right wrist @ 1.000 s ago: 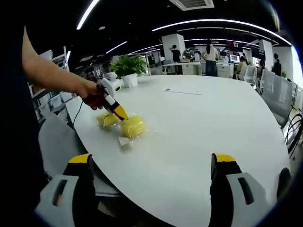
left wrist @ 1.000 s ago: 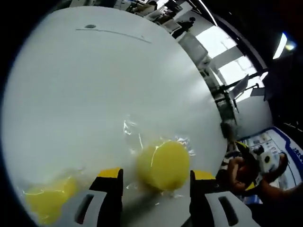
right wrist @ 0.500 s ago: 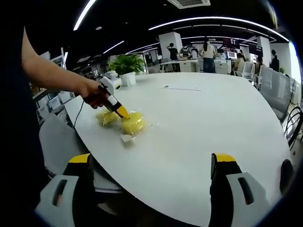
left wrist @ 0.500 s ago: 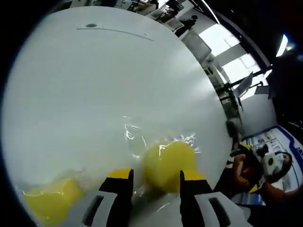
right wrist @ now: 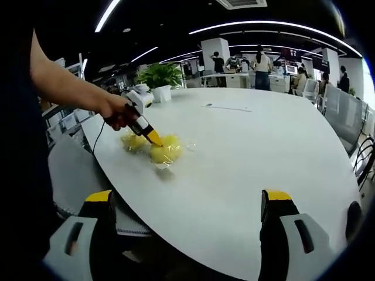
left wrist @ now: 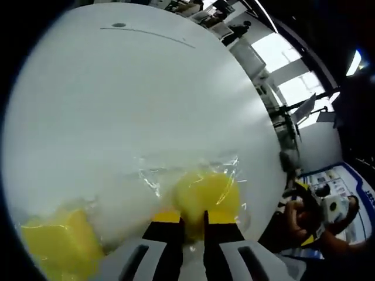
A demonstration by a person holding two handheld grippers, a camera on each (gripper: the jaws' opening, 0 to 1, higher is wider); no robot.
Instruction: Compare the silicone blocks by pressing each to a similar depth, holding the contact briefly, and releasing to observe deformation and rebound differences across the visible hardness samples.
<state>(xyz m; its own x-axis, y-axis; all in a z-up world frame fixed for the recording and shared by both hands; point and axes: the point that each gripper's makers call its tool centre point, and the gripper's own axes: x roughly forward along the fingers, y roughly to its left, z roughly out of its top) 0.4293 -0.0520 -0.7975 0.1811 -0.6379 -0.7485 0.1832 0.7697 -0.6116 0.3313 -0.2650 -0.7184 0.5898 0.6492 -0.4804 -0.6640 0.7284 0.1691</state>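
- I read this as the pressing step on one sample: my left gripper [left wrist: 192,218] has its jaws drawn almost together, yellow tips set against the near edge of the round yellow silicone block [left wrist: 206,196], which sits in a clear plastic wrapper [left wrist: 176,172] on the white table [left wrist: 117,93].
- Whether the tips pinch wrapper film or block material, or merely push on the block, I cannot tell from the left gripper view.
- In the right gripper view the left gripper [right wrist: 153,138] comes down at a slant onto the block [right wrist: 164,151], near the table's edge closest to the person's hand [right wrist: 114,111].
- A second yellow block [left wrist: 55,243] lies just beside the first one, on the side toward that hand, also wrapped and not touched.
- My right gripper [right wrist: 187,219] hangs well back from the block, off the table's near edge, jaws wide apart and holding nothing.
- Next, in my judgement: hold this contact briefly, lift straight off without dragging the wrapper, watch the rebound, then shift to the neighbouring block and match the depth.
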